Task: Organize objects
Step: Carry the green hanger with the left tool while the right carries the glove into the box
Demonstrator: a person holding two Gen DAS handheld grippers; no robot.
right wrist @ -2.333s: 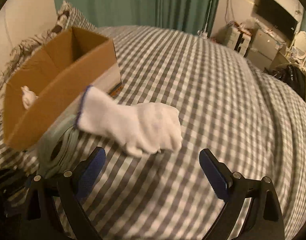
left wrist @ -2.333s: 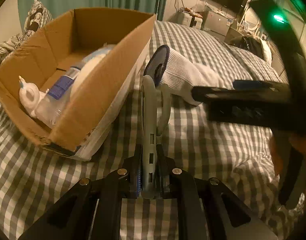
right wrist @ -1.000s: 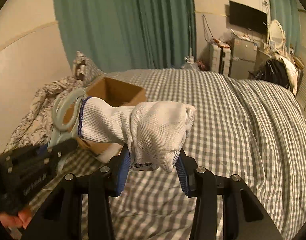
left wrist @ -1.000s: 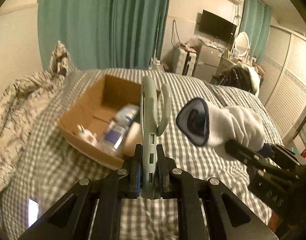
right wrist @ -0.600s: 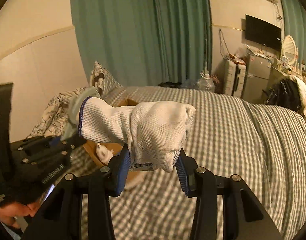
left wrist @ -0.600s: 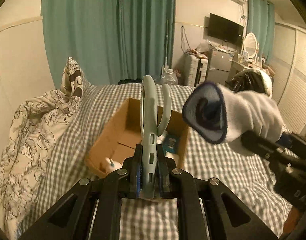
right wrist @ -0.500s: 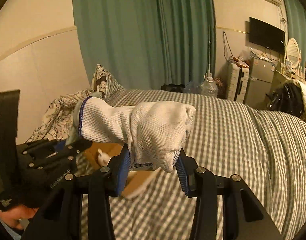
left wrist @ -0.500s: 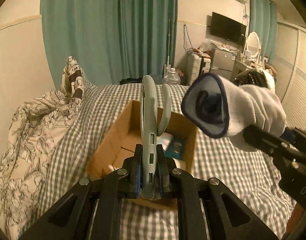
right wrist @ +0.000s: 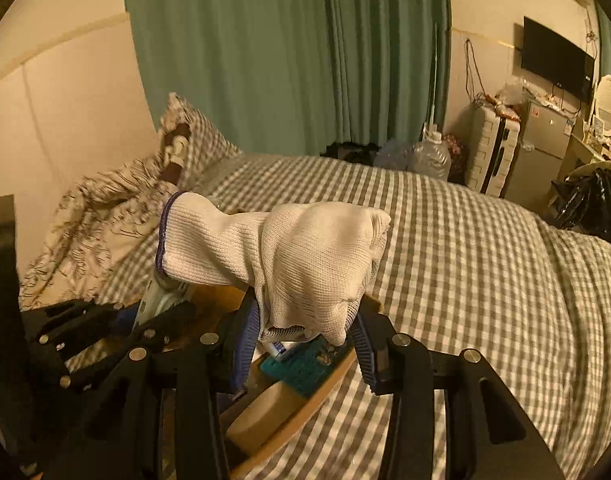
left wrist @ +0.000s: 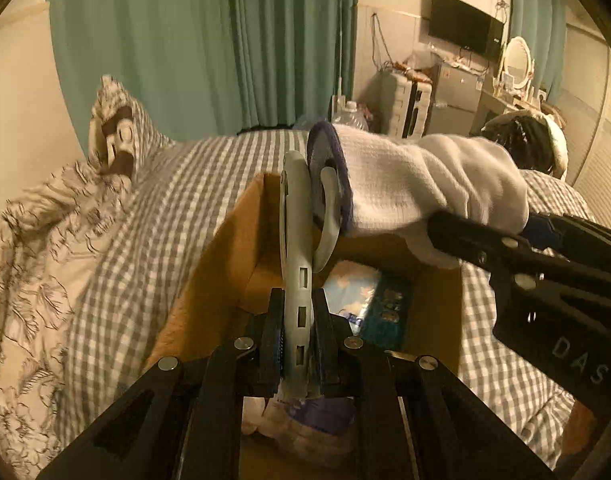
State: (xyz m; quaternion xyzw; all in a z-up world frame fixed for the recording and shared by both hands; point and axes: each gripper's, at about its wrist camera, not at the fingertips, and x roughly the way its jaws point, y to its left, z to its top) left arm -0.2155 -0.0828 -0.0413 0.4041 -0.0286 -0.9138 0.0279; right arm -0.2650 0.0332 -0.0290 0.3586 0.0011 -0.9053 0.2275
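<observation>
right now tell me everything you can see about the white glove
The white glove is a knitted work glove with a dark blue hem at its open cuff. The right gripper has its jaws shut on the bunched finger end, so it lies roughly level in the air, cuff towards the left gripper. It hangs over the open cardboard box. In the left view its cuff overlaps the grey-green tool; contact is unclear.

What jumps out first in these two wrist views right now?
The white knit glove stands out first, clamped in the right gripper above the open cardboard box. Beside it the left gripper is shut on a grey-green handled tool, also over the box, which sits on the checked bedspread.
</observation>
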